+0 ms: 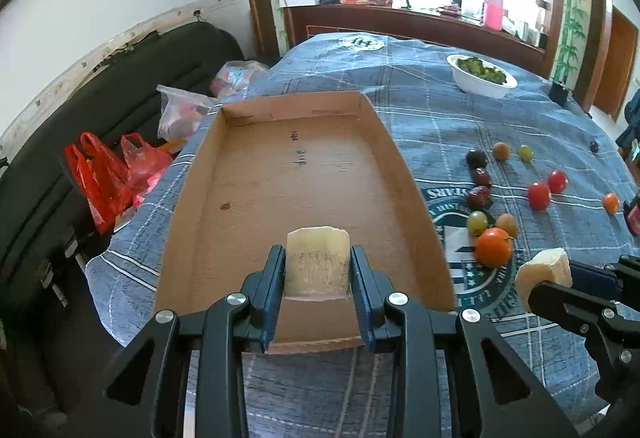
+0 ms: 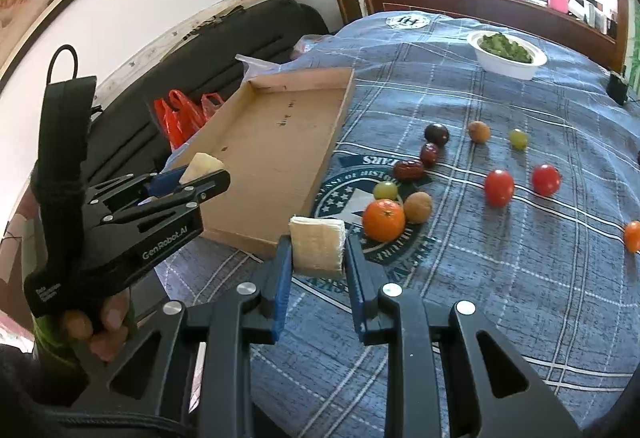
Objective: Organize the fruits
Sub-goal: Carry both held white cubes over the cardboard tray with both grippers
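Observation:
My left gripper (image 1: 318, 270) is shut on a pale yellow fruit chunk (image 1: 318, 262) and holds it above the near end of an empty cardboard tray (image 1: 280, 174). My right gripper (image 2: 318, 254) is shut on a second pale chunk (image 2: 318, 248), right of the tray's near corner (image 2: 248, 238). It shows in the left wrist view (image 1: 544, 272); the left gripper shows in the right wrist view (image 2: 200, 174). Loose fruits lie on the blue cloth right of the tray: an orange (image 2: 383, 220), red tomatoes (image 2: 499, 187), green grapes (image 2: 385, 190), dark dates (image 2: 408, 170).
A white bowl of greens (image 2: 506, 54) stands at the far side of the table. A small orange fruit (image 2: 633, 236) lies at the right edge. Red plastic bags (image 1: 108, 178) and a black sofa (image 1: 80, 118) are left of the table. A cluttered sideboard (image 1: 400, 4) is behind.

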`<move>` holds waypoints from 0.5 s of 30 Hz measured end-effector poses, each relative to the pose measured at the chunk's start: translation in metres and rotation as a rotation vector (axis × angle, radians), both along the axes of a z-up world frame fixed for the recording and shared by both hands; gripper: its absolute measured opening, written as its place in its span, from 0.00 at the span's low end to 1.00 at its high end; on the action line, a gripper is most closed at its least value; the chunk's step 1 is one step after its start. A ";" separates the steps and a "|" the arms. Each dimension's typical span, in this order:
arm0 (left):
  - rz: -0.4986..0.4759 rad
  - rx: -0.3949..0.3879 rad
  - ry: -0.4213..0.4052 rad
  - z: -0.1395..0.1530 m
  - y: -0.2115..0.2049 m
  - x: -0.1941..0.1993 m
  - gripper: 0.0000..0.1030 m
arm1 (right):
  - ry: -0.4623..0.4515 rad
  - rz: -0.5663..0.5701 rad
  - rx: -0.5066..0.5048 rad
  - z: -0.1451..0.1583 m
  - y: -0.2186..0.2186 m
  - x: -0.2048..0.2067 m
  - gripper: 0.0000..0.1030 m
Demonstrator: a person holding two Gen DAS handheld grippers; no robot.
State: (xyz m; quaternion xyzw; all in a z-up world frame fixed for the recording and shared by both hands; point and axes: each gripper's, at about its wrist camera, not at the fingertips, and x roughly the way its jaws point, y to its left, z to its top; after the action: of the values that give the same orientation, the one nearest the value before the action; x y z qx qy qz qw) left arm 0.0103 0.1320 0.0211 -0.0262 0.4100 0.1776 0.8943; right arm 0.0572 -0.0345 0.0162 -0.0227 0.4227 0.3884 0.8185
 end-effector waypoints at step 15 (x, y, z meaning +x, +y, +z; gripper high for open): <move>0.104 -0.038 0.055 -0.021 0.057 0.006 0.30 | 0.012 0.158 -0.030 -0.012 0.095 0.021 0.27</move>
State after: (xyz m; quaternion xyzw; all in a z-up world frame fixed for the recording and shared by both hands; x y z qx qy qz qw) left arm 0.0163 0.1893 -0.0004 -0.0597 0.4358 0.2166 0.8716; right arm 0.0782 0.0606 0.0041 -0.0660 0.4303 0.4456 0.7823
